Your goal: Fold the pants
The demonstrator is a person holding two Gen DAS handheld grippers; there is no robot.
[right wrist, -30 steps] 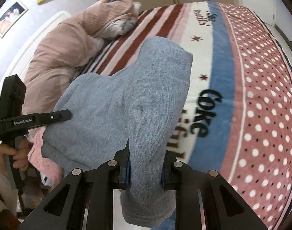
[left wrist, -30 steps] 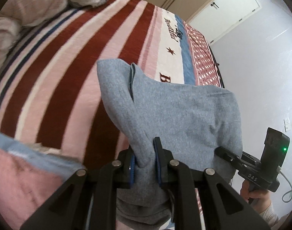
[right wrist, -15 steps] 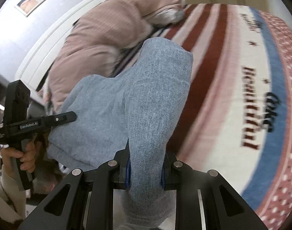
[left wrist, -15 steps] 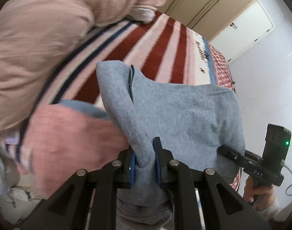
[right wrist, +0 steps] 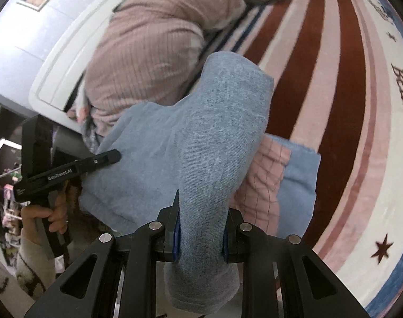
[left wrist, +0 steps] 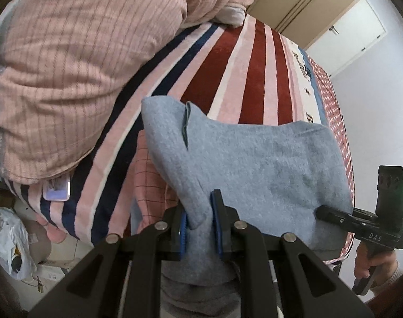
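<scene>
Grey pants, soft and limp, are held above the bed. Both grippers, left and right, are clamped on bunched edges.

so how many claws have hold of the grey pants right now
2. The left claw pinches one bunched edge of the grey pants; the right claw clamps a thicker folded part of them. Each shows in the other's camera, holding the opposite side above the striped blanket.
</scene>
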